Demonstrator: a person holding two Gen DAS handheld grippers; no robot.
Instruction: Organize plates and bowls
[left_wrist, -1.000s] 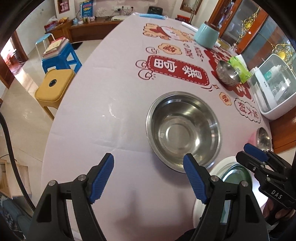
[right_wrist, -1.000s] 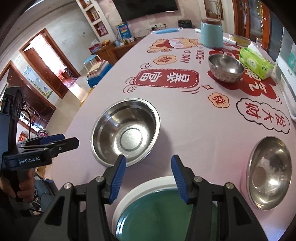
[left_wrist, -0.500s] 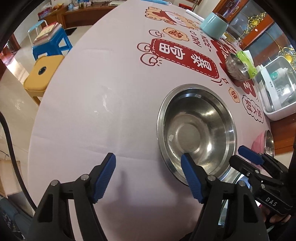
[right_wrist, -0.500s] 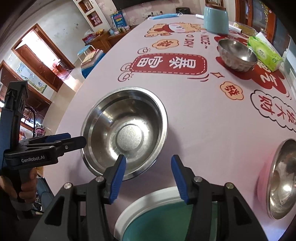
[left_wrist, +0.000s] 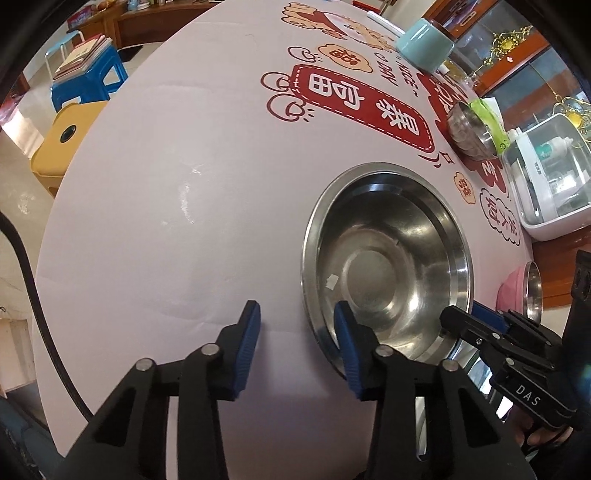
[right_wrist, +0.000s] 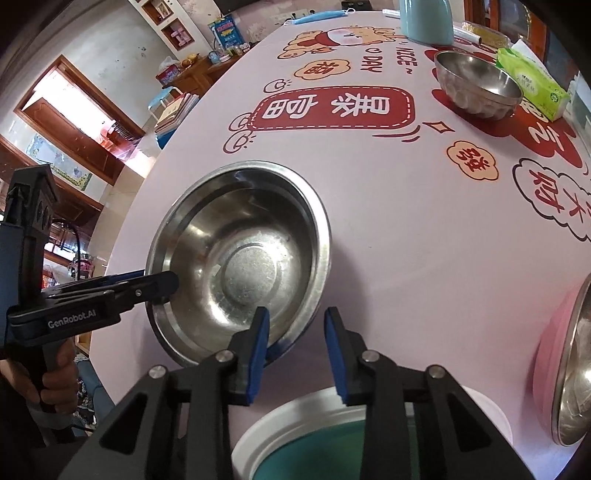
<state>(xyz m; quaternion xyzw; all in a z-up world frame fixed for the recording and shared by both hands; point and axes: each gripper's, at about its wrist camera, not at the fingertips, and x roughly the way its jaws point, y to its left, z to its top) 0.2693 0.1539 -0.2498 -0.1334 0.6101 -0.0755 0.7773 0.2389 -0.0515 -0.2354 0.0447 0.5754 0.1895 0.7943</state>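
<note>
A large steel bowl (left_wrist: 388, 266) is seen upright on the pink printed tablecloth (left_wrist: 166, 184), near the table's edge. The left gripper (left_wrist: 297, 326) is straddled over the bowl's near-left rim, one blue pad inside the bowl, the other outside over the cloth; its jaws have just been closing, but a gap is still seen, so the rim is not yet pinched. The right gripper (right_wrist: 295, 332) is placed likewise at the bowl's near-right rim (right_wrist: 303, 306), left pad inside, right pad outside; its jaws have also just been closing, no clamp seen.

Just beside the bowl, under the right gripper, a white-rimmed green plate (right_wrist: 295, 424) is lying; whether it touches the bowl cannot be told. A steel bowl nested in a pink bowl (right_wrist: 561, 362) is seen at the right edge. Farther off, a small steel bowl (right_wrist: 476, 85), a green tissue pack (right_wrist: 532, 85) and a teal canister (right_wrist: 424, 22) are noted. A white plastic box (left_wrist: 546, 184) is seen by the table's right side. Yellow (left_wrist: 62, 144) and blue (left_wrist: 88, 81) stools are seen on the floor.
</note>
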